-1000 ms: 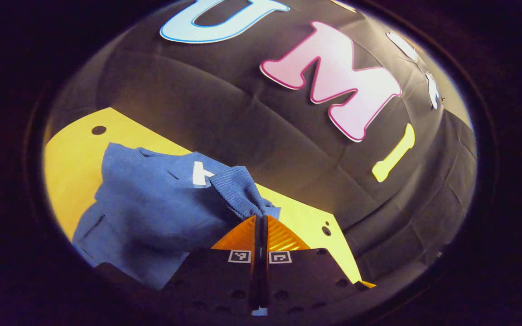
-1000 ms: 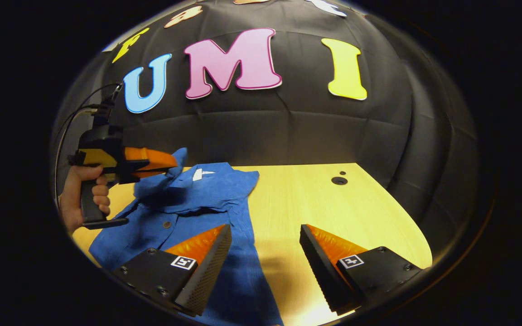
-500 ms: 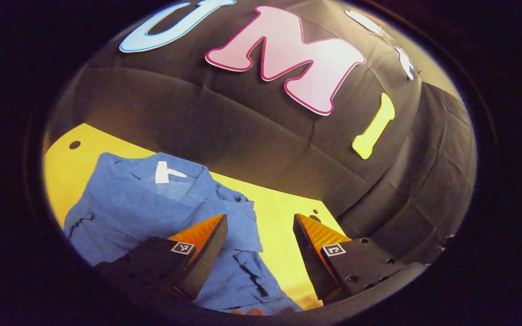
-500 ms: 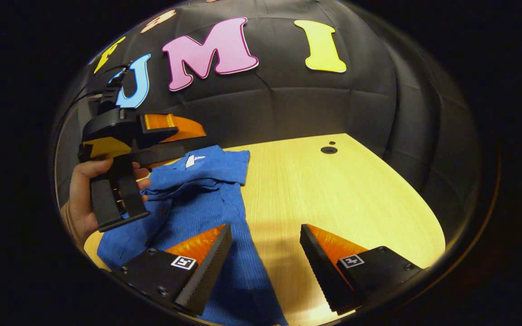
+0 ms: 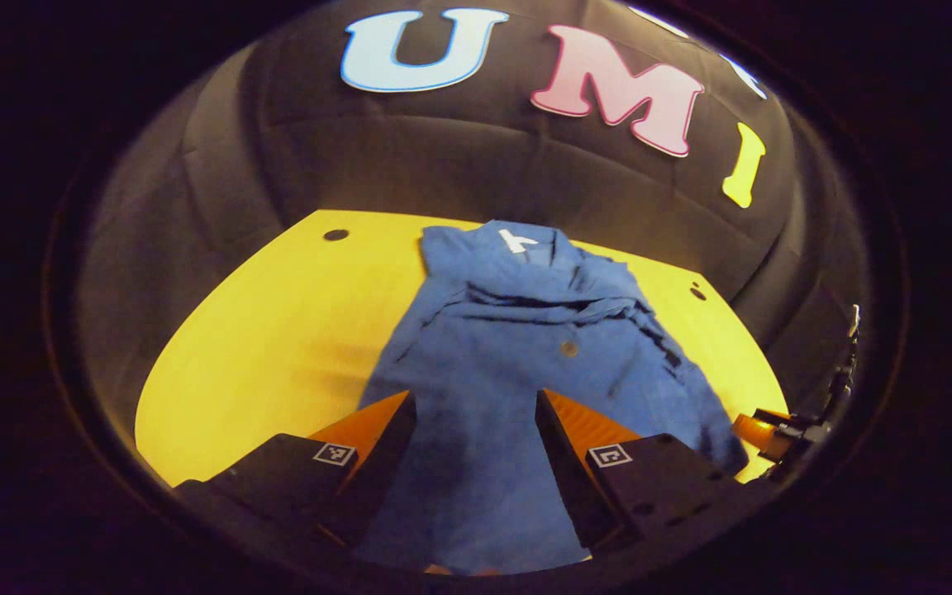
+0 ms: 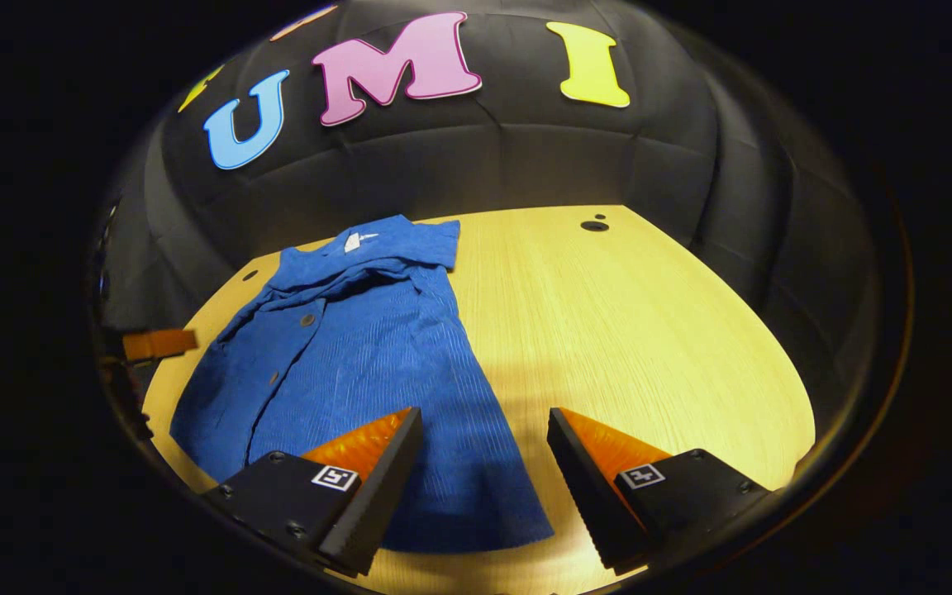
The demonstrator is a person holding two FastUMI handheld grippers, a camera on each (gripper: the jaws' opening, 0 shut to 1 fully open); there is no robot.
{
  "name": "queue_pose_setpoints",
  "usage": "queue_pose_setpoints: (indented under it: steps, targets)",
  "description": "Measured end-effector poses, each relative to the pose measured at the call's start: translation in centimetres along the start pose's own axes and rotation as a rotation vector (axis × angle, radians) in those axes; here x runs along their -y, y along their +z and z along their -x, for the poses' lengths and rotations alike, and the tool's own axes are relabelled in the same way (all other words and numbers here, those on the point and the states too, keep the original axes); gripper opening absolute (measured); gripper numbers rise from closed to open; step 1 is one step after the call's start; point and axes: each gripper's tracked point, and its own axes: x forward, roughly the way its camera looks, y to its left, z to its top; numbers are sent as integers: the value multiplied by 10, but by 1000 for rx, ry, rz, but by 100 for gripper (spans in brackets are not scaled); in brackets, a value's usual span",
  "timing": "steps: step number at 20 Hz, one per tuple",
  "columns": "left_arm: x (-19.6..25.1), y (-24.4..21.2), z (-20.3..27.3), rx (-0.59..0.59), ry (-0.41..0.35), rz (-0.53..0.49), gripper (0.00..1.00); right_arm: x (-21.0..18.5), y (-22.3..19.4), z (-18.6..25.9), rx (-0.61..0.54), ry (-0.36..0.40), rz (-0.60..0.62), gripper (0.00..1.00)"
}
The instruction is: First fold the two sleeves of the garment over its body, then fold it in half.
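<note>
A blue button-up shirt lies flat on the yellow wooden table, its collar with a white label at the far end. Both short sleeves lie bunched over the chest just below the collar. My left gripper stands open over the shirt's near hem, with nothing between its fingers. In the right gripper view the shirt lies left of centre. My right gripper is open by its near right corner, one finger over cloth, the other over bare table.
Small round holes sit in the table near its far corners. The other gripper's tip shows at the right edge of the left gripper view and at the left edge of the right gripper view. The booth's black cloth wall rises behind the table.
My left gripper let go of the sleeve it held, opened, and drew back from the collar to the near hem. The sleeve now lies on the chest. The right gripper pulled back too.
</note>
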Motion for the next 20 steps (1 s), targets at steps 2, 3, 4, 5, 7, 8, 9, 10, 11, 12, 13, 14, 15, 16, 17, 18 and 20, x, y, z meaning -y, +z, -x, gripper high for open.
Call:
queue_pose_setpoints:
  steps: [2,3,4,5,7,8,9,10,11,12,13,14,15,16,17,18,20]
  targets:
    - [-37,-30,18,-52,56,31,85,-1,-1,7,24,-27,-8,98]
    - [-49,-42,27,-69,72,36,85,0,-7,10,15,-39,-6,98]
    - [-56,-54,32,-85,77,41,85,-2,-15,12,-5,-43,-10,98]
    - [-57,-64,36,-110,69,55,89,-3,-23,14,-24,-45,-15,98]
    - [-56,-80,41,-138,53,70,85,-3,-33,20,-43,-79,15,98]
    - [-56,-87,40,-150,51,62,85,2,-34,23,-35,-104,45,98]
    - [-53,-92,38,-164,51,47,85,3,-37,25,-41,-119,68,98]
    - [-51,-99,36,-178,45,31,85,2,-44,26,-57,-121,78,98]
    - [-47,-102,33,-192,32,17,85,-1,-50,24,-73,-122,76,98]
    - [-47,-99,29,-180,40,-9,85,-1,-54,22,-79,-129,76,98]
    - [-41,-99,26,-188,30,-21,86,-1,-56,20,-81,-140,87,98]
    - [-40,-98,26,-188,41,-29,85,-2,-62,22,-99,-145,94,98]
    - [-37,-98,23,-195,47,-37,85,-3,-57,22,-74,-150,86,99]
    - [-36,-100,22,-196,61,-55,85,-3,-58,19,-77,-151,70,99]
    - [-35,-101,21,-199,77,-79,84,-7,-62,19,-92,-140,42,98]
    - [-34,-102,19,-201,83,-100,82,-8,-63,19,-89,-145,8,99]
    - [-23,-102,18,-191,57,-115,65,-10,-64,16,-109,-143,16,96]
